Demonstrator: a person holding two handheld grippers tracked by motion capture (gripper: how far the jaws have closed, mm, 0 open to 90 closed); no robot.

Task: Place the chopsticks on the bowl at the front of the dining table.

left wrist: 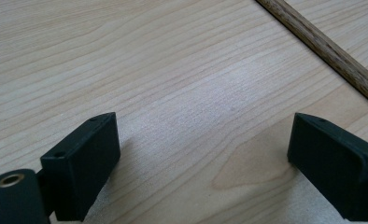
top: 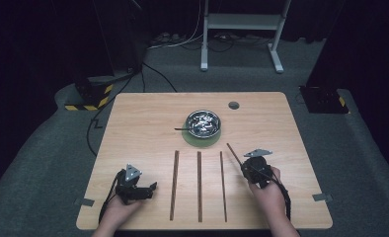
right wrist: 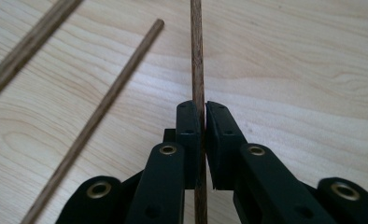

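Three dark wooden sticks lie side by side on the wooden table [top: 133, 118]: a left stick [top: 174, 184], a middle stick [top: 199, 185] and a right stick [top: 222, 183]. A fourth stick [top: 233, 154] runs slantwise at the right, and my right gripper [top: 246, 169] is shut on it. In the right gripper view that stick [right wrist: 197, 56] passes straight between the closed pads [right wrist: 189, 128]. My left gripper [top: 152, 188] rests open near the table's front left, its jaws wide apart over bare wood [left wrist: 201, 154], with the left stick [left wrist: 327, 49] crossing the upper right corner.
A metal bowl [top: 203, 123] holding shiny pieces and a dark utensil sits on a green mat [top: 190, 139] at the table's middle back. A round grey hole cover [top: 233, 105] lies behind it. Two more sticks [right wrist: 102, 114] lie left of the right gripper's jaws.
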